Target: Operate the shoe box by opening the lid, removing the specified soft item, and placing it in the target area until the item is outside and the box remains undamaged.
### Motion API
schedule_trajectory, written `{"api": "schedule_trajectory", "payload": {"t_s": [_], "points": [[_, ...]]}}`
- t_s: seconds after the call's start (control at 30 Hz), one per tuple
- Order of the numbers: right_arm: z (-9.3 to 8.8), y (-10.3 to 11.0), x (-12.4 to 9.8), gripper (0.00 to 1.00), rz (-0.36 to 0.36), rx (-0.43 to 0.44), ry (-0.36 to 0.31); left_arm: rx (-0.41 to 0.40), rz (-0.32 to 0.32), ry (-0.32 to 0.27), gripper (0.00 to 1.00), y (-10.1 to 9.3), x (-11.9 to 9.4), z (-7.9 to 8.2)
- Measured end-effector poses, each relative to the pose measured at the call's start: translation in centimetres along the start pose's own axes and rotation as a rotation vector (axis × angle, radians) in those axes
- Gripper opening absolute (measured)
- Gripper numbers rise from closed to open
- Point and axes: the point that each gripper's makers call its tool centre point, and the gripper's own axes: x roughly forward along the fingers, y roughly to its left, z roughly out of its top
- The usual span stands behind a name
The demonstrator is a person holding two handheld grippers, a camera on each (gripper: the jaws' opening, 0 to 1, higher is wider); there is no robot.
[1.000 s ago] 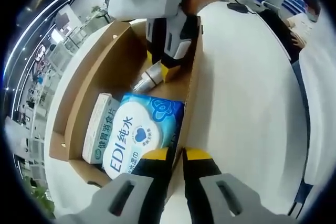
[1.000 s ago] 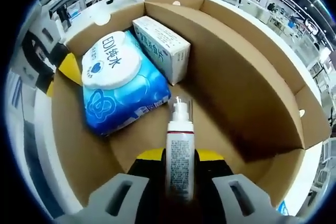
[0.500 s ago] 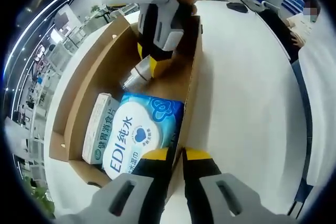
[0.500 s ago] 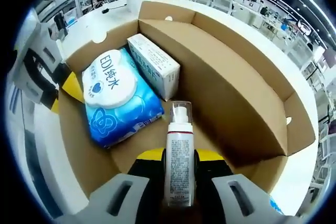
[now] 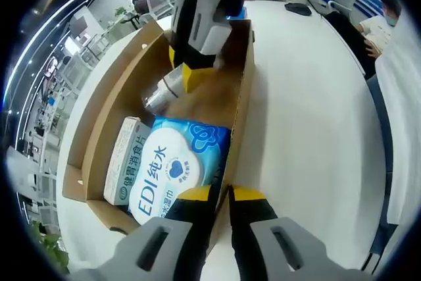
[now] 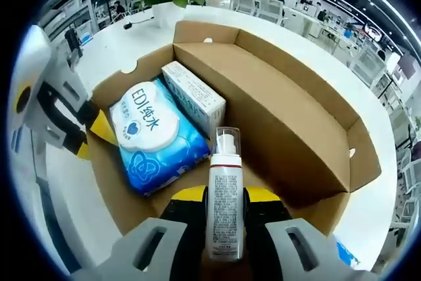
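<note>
Lid open. Right gripper (image 6: 225, 210) jaws grip bottle (image 6: 225, 192) above shoe box (image 6: 296, 129); left gripper (image 5: 220, 197) jaws pinch box wall. Placement left.

The blue wet-wipes pack (image 5: 177, 162) carried "EDI" in blue letters on its white lid, with the Chinese characters "纯水" beside it and a small blue heart emblem below; finer characters under these were too small to read. The same "EDI 纯水" and heart showed on the pack in the right gripper view. The white carton (image 5: 123, 160) beside the pack bore green Chinese characters along its side, reading "健胃消食片". The pump bottle (image 6: 224, 205) had a white label with dense small print and a red band near the top, but none of that print was legible.
</note>
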Motion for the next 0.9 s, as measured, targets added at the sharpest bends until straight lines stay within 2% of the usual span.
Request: {"api": "schedule_trajectory", "payload": {"t_s": [0.2, 0.27, 0.43, 0.9], "points": [[0.1, 0.2, -0.3, 0.19, -0.005, 0.03, -0.008, -0.005, 0.002, -0.005, 0.09, 0.0, 0.0, 0.0], [0.7, -0.1, -0.6, 0.19, -0.014, 0.058, -0.038, 0.002, 0.003, 0.0, 0.09, 0.0, -0.1, 0.0], [0.8, 0.0, -0.7, 0.19, -0.016, 0.057, -0.031, 0.012, -0.016, 0.003, 0.08, 0.0, 0.0, 0.0], [1.0, -0.3, -1.9, 0.19, -0.028, 0.09, -0.058, 0.006, -0.009, 0.001, 0.09, 0.0, 0.0, 0.1]]}}
